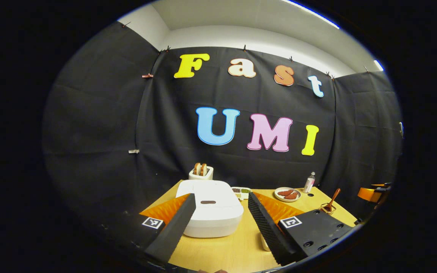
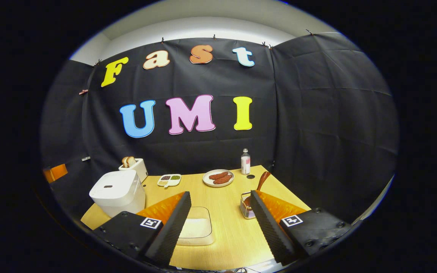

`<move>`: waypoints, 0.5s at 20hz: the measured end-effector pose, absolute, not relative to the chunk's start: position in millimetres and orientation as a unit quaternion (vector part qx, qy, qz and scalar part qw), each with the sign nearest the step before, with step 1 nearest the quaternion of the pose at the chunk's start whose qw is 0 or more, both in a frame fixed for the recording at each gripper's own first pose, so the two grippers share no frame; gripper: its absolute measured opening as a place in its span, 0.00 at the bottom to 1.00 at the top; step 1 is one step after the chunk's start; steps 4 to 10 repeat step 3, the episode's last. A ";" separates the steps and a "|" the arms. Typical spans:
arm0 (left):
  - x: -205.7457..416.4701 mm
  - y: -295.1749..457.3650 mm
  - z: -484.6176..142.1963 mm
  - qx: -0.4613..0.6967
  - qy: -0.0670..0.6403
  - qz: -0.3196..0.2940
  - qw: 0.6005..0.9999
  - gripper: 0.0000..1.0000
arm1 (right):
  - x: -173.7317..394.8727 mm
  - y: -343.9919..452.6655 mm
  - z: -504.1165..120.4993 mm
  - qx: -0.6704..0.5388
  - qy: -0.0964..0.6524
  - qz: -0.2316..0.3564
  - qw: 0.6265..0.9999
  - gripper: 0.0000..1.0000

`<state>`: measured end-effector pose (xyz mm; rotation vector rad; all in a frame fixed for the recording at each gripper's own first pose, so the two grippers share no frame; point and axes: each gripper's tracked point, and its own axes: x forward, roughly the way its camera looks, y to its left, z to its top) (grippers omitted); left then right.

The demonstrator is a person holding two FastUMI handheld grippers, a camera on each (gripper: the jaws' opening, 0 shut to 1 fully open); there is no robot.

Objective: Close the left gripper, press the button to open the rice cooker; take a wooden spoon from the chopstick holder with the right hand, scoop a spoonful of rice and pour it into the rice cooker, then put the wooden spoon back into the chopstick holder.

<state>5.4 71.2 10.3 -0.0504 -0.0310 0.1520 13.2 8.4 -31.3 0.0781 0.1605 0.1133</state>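
Observation:
A white rice cooker [image 1: 211,212] with its lid down and a dark oval button [image 1: 208,202] on top sits straight ahead of my left gripper [image 1: 220,223], which is open and short of it. The cooker [image 2: 118,192] stands at the table's left in the right gripper view. My right gripper [image 2: 218,223] is open over the table with nothing between its fingers. A clear box of rice [image 2: 195,226] lies just beyond its left finger. A wire chopstick holder [image 2: 246,206] with a wooden spoon [image 2: 261,182] standing in it sits by its right finger. The spoon [image 1: 332,201] leans at the right in the left gripper view.
A toaster with bread [image 2: 134,165] stands behind the cooker. A divided dish of beans [image 2: 169,179], a plate of sausages [image 2: 218,177] and a small bottle [image 2: 245,161] line the back of the wooden table [image 2: 226,235]. The other gripper [image 1: 374,193] shows at the far right.

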 end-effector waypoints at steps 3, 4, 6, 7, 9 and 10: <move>11.7 67.3 11.9 -0.022 -0.019 0.067 0.997 0.95 | 15.2 12.9 -23.8 0.041 0.072 0.058 0.995 0.99; 11.7 67.3 11.9 -0.022 -0.019 0.067 0.997 0.95 | 15.2 12.9 -23.8 0.041 0.072 0.058 0.995 0.99; 11.7 67.3 11.9 -0.022 -0.019 0.067 0.997 0.95 | 15.2 12.9 -23.8 0.041 0.072 0.058 0.995 0.99; 11.7 67.3 11.9 -0.022 -0.019 0.067 0.997 0.95 | 15.2 12.9 -23.8 0.041 0.072 0.058 0.995 0.99; 11.7 67.3 11.9 -0.022 -0.019 0.067 0.997 0.95 | 15.2 12.9 -23.8 0.041 0.072 0.058 0.995 0.99; 11.7 67.3 11.9 -0.022 -0.019 0.067 0.997 0.95 | 15.2 12.9 -23.8 0.041 0.072 0.058 0.995 0.99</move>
